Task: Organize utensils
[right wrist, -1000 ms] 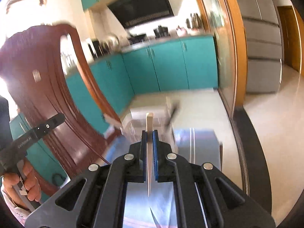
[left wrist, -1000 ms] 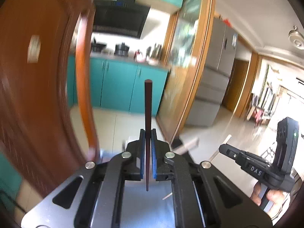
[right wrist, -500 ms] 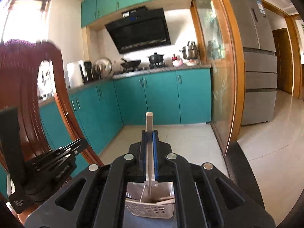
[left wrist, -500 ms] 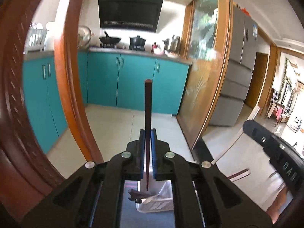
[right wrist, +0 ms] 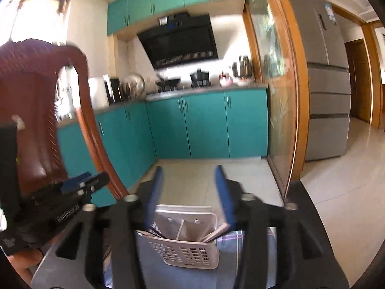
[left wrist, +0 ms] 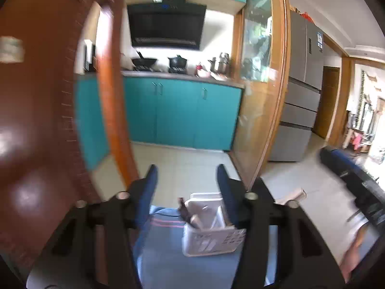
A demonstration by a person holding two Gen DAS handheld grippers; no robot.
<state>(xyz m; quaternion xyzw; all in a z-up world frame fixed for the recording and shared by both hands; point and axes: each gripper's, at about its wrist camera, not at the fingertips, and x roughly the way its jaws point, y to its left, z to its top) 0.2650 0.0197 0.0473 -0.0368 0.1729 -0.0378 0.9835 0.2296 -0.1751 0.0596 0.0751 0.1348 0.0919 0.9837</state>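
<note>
The white basket (right wrist: 185, 252) is the landmark here, a perforated plastic caddy standing on the blue cloth (left wrist: 166, 252) that covers the desk, and it already holds utensils. From the right wrist view, dark chopsticks (right wrist: 155, 231) lean in its left corner, a pale stick (right wrist: 180, 228) stands near the middle, and a flat pale piece (right wrist: 215, 233) leans toward its right wall. From the left wrist view, a dark brown stick end (left wrist: 182, 209) pokes up over the basket's near left rim.

The right tool (right wrist: 190, 187) sits just above and behind the basket, blue pads wide apart, jaws having just been opening, nothing between them but the basket below. The left tool (left wrist: 187, 187) shows the same: its jaws have just been opening as well, they stand wide, and the gap is empty, with the basket low and right of centre between its fingers.

Left of the basket in the right wrist view, the left tool's black body (right wrist: 60, 204) shows side-on, with a bit of the person's hand (right wrist: 26, 257) under it. Farther left rises a red-brown chair back (right wrist: 31, 120). Beyond the basket lie pale floor tiles (right wrist: 197, 175), teal cabinets (right wrist: 207, 125), a black range hood (right wrist: 180, 43) and a grey fridge (right wrist: 324, 72) off to the right.
</note>
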